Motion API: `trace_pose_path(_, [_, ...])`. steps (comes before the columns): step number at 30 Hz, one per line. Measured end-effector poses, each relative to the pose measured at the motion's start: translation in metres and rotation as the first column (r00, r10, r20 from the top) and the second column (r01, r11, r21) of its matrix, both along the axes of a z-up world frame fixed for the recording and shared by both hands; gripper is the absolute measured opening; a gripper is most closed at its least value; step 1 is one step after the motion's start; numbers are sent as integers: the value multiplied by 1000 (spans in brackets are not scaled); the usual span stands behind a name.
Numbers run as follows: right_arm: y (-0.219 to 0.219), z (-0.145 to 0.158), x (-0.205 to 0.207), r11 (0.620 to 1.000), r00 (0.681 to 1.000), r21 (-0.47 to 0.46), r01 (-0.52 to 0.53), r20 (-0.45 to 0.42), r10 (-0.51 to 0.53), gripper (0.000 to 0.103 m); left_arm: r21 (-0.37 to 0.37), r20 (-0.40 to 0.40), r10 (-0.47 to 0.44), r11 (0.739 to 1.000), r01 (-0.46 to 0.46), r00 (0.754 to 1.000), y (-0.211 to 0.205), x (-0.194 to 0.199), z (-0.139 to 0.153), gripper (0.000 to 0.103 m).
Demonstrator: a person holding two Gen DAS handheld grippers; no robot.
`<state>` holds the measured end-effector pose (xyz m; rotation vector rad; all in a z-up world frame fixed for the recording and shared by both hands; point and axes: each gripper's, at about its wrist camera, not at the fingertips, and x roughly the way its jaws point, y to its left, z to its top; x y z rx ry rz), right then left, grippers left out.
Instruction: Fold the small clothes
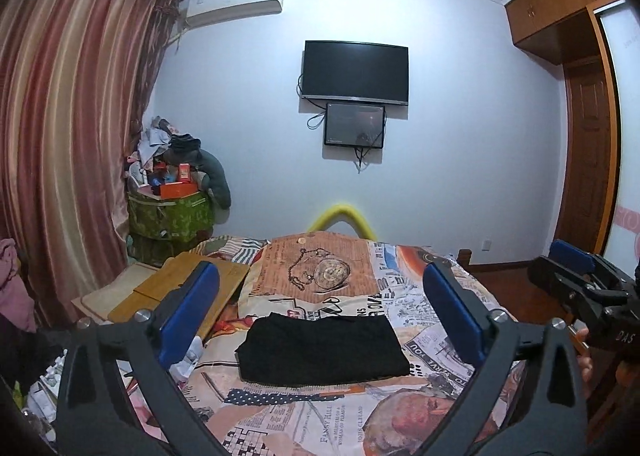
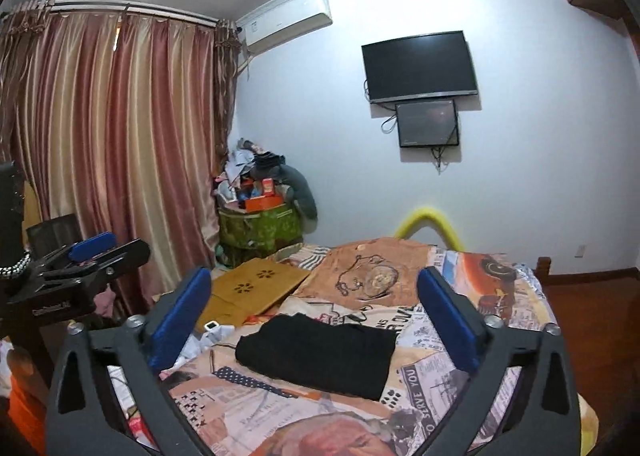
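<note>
Black garment (image 1: 323, 348): I see it folded into a flat rectangle, lying on the bed (image 1: 404, 288) on the newspaper-print cover, near me and roughly central.
Left claw (image 1: 320, 320): my blue pads are spread wide with nothing between them; it hovers above the near side of the bed, the garment showing in the gap but apart from both fingers.
Right claw (image 2: 316, 316): also spread wide and holding nothing, hanging over the bed with the garment framed between its fingers, untouched.
Wooden lap tray (image 2: 256, 290): lies on the left part of the bed, beyond the garment.
Far wall: a dark television (image 1: 355, 73) with a smaller screen (image 1: 354, 125) just below it.
Far left corner: a green bag (image 1: 170, 215) piled with clutter, beside striped curtains (image 1: 68, 127).
</note>
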<state>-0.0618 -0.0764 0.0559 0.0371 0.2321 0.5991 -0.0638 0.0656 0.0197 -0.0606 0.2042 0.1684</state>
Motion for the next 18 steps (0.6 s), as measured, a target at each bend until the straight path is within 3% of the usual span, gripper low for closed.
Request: trace_pose_path(18, [1, 3, -8, 1000, 1000, -18, 11, 14, -11, 103, 0, -6, 1, 1000, -1, 1000, -7, 1, -4, 103])
